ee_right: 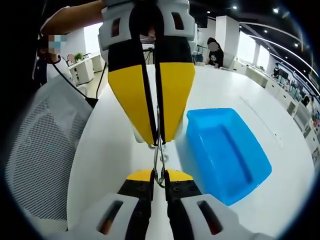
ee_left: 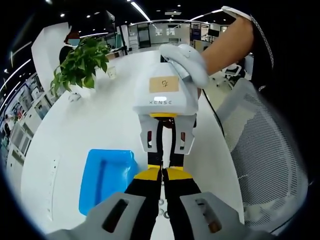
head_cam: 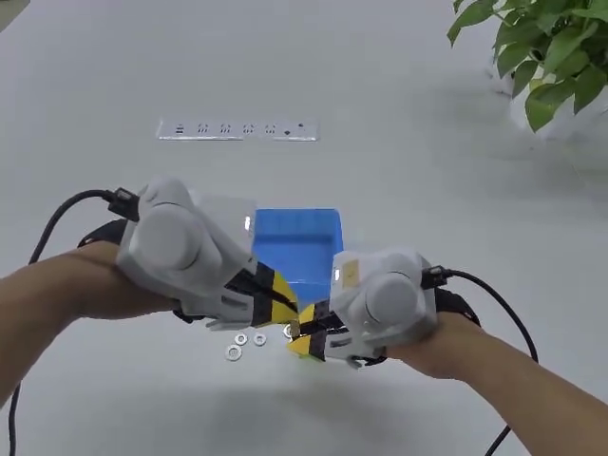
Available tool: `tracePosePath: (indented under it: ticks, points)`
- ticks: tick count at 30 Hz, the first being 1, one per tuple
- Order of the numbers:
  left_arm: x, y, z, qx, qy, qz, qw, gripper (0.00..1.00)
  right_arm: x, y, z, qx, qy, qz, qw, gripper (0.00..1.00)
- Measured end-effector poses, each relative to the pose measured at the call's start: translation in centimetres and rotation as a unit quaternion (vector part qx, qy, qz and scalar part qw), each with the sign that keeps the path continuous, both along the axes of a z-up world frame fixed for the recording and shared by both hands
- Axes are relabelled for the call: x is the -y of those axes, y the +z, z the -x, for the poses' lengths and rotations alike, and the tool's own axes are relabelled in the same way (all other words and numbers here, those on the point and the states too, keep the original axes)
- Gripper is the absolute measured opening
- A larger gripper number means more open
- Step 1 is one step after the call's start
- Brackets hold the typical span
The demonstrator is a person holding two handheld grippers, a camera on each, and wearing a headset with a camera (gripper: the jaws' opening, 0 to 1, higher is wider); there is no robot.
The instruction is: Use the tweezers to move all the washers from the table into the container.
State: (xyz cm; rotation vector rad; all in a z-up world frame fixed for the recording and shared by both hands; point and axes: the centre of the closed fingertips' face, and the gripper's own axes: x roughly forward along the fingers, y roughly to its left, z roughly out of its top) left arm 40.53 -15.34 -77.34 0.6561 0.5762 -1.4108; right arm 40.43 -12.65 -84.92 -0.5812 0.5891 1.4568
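Washers (head_cam: 241,339): 4 counted in the head view, small silver rings lying close together on the counter (head_cam: 427,190), just in front of the container (head_cam: 299,242). 1 of them is partly hidden by a gripper.
Tweezers (ee_right: 159,150): 1 thin metal pair, held in the air between the 2 grippers, above the counter and beside the container.
Container: 1 blue rectangular tray, open side up. I can't make out any washer inside it.
Left gripper (ee_left: 163,172): yellow-tipped fingers (ee_left: 149,174) pressed close together. In the right gripper view the far end of the tweezers runs into the narrow gap between them.
Right gripper (ee_right: 160,176): its fingers (ee_right: 141,176) pinch the near end of the tweezers. It faces the left gripper tip to tip.
Hands: 2, 1 on each gripper, with a black cable trailing from each.
Power strip (head_cam: 237,130): 1, white, lying flat on the far part of the counter, well apart from the container.
Plant (head_cam: 541,47): 1, green and leafy, at the counter's far right corner.
Surface: 1 plain white counter with a rounded end.
Room: open office with ceiling light strips and desks, 1 grey mesh chair (ee_right: 45,150) beside the counter, and 2 people in the background.
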Motion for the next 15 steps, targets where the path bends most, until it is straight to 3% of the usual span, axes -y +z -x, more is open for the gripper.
tracePosePath:
  ticks: [15]
  points:
    - [-0.5,3.0,-0.5,0.006,0.011,0.008,0.9999,0.06,-0.6,3.0,-0.6,0.011,0.011,-0.002,0.9999,0.10]
